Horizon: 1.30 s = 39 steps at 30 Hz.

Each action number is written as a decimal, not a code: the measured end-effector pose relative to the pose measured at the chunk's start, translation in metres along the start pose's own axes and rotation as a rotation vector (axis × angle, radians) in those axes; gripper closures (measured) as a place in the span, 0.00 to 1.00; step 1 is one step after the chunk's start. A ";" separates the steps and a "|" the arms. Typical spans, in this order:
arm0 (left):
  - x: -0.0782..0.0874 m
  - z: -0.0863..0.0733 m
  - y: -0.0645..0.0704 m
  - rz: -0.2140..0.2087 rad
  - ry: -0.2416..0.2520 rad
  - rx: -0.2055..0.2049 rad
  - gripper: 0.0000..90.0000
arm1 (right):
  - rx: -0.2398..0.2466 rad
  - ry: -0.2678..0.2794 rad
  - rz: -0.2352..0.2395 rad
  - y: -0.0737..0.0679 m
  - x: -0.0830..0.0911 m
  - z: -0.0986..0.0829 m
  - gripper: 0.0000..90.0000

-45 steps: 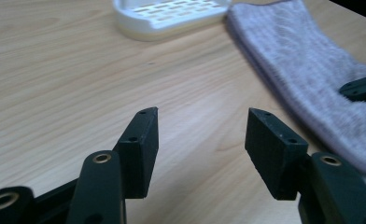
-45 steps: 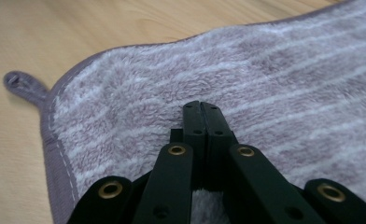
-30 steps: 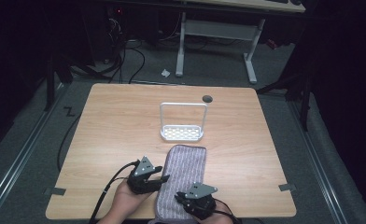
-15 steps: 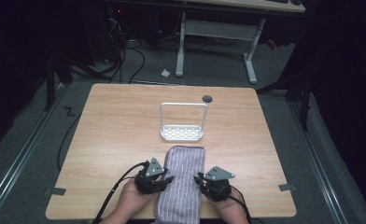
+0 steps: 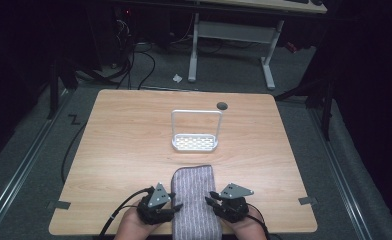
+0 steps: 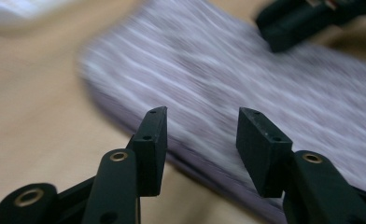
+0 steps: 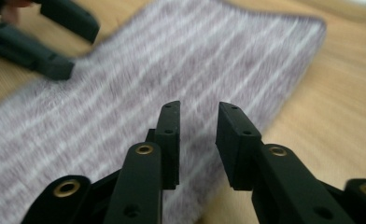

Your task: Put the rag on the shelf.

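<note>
The folded grey cloth with thin white stripes lies flat at the near edge of the light wooden desk, between the two hands. A second ago the left tool sat at the cloth's left side and the right tool was low, over the near end of the cloth. Now the two have moved apart, and each one sits at its own long side of the cloth, with its tip pointing in at it. That looks like getting ready to pinch both sides at once and lift or fold the cloth.

In the left gripper view, the left tool is spread wide and holds nothing, with the cloth's edge just past its tips. In the right gripper view, the right tool has a smaller gap and is also empty, with the cloth under and beyond it.

Farther back, a small white wire rack with a tall hoop handle stands well apart from the cloth.

Both gripper views are blurry. I cannot tell if the tips touch the cloth yet. The near end of the cloth is cut off at the bottom of the high view.
</note>
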<state>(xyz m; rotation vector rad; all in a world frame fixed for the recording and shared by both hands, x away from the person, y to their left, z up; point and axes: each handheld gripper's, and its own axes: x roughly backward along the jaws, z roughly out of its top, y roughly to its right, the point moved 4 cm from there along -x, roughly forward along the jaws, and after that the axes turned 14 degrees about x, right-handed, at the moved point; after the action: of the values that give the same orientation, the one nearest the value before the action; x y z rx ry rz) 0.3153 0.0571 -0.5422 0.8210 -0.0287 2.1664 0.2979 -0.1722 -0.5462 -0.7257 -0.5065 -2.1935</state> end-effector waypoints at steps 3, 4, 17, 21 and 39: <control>-0.009 0.014 -0.023 0.026 0.029 0.106 0.54 | -0.023 0.024 0.003 0.004 0.000 0.002 0.75; -0.013 0.016 -0.027 0.025 0.026 0.130 0.52 | -0.024 0.023 -0.002 0.005 -0.001 0.002 0.74; -0.056 0.029 -0.038 0.100 -0.020 0.259 0.60 | -0.026 0.010 -0.065 0.020 0.000 -0.007 0.62; -0.056 0.029 -0.038 0.099 -0.020 0.264 0.67 | -0.022 0.006 -0.074 0.022 -0.002 -0.005 0.61; -0.056 0.028 -0.038 0.073 -0.031 0.285 0.85 | -0.141 -0.092 -0.115 0.058 -0.053 0.021 0.62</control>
<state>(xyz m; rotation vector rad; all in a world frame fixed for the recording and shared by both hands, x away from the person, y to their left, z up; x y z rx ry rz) 0.3837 0.0372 -0.5609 1.0276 0.2430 2.2574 0.3783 -0.1688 -0.5566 -0.8962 -0.4535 -2.3284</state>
